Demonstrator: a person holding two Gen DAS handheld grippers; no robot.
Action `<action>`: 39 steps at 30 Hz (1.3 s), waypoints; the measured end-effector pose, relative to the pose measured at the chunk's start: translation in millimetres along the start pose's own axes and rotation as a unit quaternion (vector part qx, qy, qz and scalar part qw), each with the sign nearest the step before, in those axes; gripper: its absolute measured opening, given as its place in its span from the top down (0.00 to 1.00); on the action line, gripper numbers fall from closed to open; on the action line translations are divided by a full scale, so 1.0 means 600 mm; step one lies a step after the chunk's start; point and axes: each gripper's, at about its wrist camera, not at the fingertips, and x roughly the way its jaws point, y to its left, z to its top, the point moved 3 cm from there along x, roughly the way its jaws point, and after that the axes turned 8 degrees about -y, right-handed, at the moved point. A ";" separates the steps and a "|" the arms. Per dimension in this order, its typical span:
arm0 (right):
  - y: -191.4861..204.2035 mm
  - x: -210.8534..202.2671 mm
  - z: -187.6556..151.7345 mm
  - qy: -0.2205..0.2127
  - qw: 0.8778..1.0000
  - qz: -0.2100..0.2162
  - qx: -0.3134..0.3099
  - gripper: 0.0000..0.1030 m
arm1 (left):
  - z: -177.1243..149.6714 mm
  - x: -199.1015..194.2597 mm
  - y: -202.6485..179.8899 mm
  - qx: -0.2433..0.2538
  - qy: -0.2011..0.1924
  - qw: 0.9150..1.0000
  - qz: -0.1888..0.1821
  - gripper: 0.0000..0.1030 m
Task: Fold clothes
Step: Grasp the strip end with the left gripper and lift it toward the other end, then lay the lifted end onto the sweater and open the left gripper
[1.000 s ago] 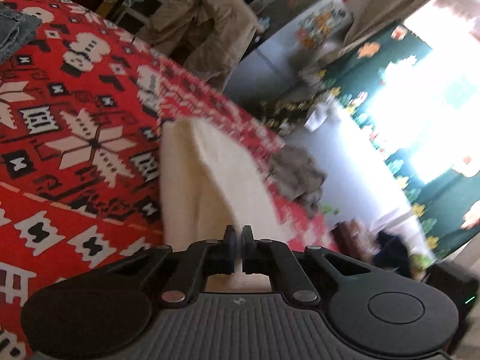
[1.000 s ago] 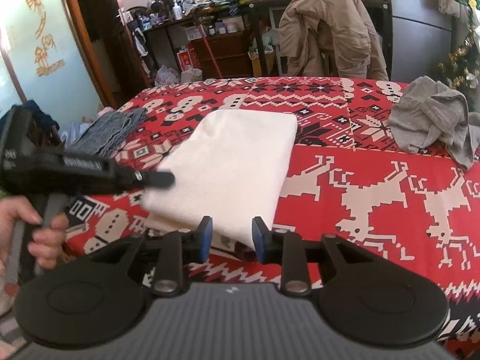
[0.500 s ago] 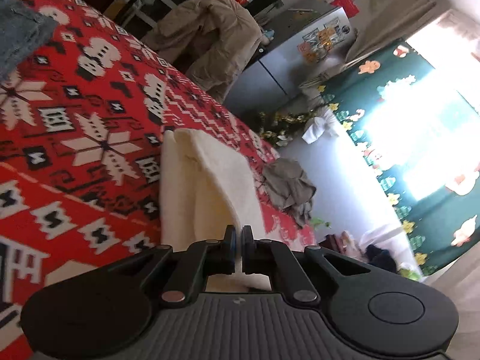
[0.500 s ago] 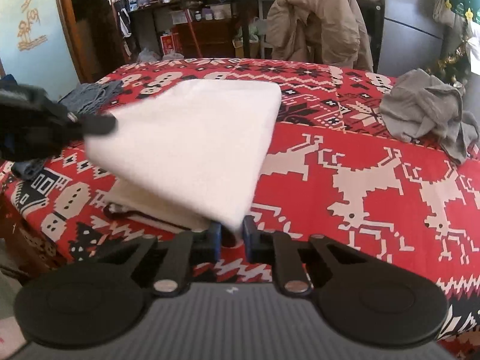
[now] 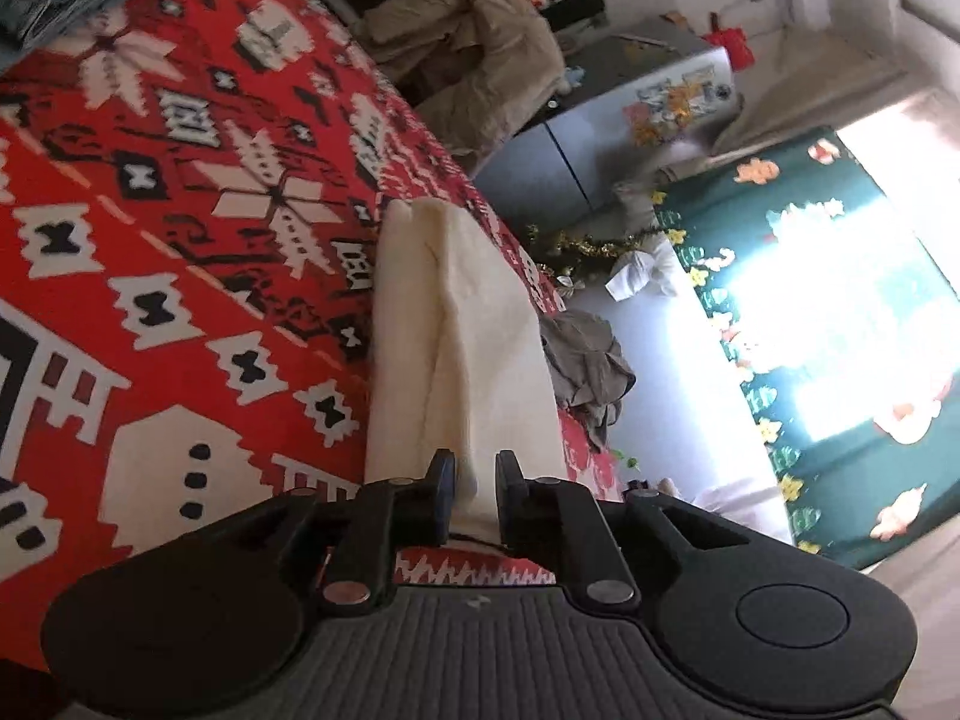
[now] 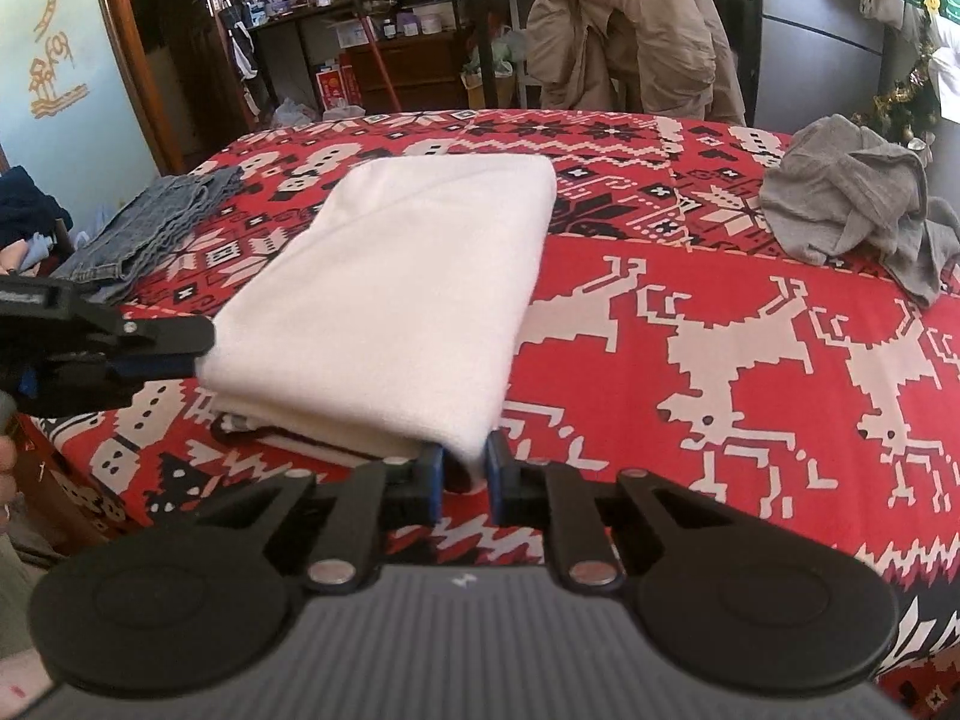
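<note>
A white cloth (image 6: 408, 276) lies folded in layers on the red patterned tablecloth (image 6: 690, 300). My right gripper (image 6: 463, 474) is shut on its near right corner, a fold of fabric pinched between the blue pads. At the near left corner my left gripper (image 6: 180, 348) comes in from the side. In the left wrist view, the left gripper (image 5: 475, 480) has its jaws opening, with the edge of the white cloth (image 5: 474, 330) still between them and the grip slack.
A crumpled grey garment (image 6: 852, 216) sits at the far right of the table. Folded denim (image 6: 150, 228) lies at the far left. A beige jacket (image 6: 624, 30) hangs on a chair behind the table. A person's hand (image 6: 6, 456) shows at the left edge.
The right gripper closed on the cloth's near corner, and the raised cloth came down flat onto the table. The left jaws, pressed together before, have parted. The left view has rolled and sunk.
</note>
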 end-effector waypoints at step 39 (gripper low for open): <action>0.108 0.203 0.223 -0.006 0.984 0.118 -0.137 0.86 | -0.002 -0.003 0.020 -0.008 0.004 1.000 0.016 0.96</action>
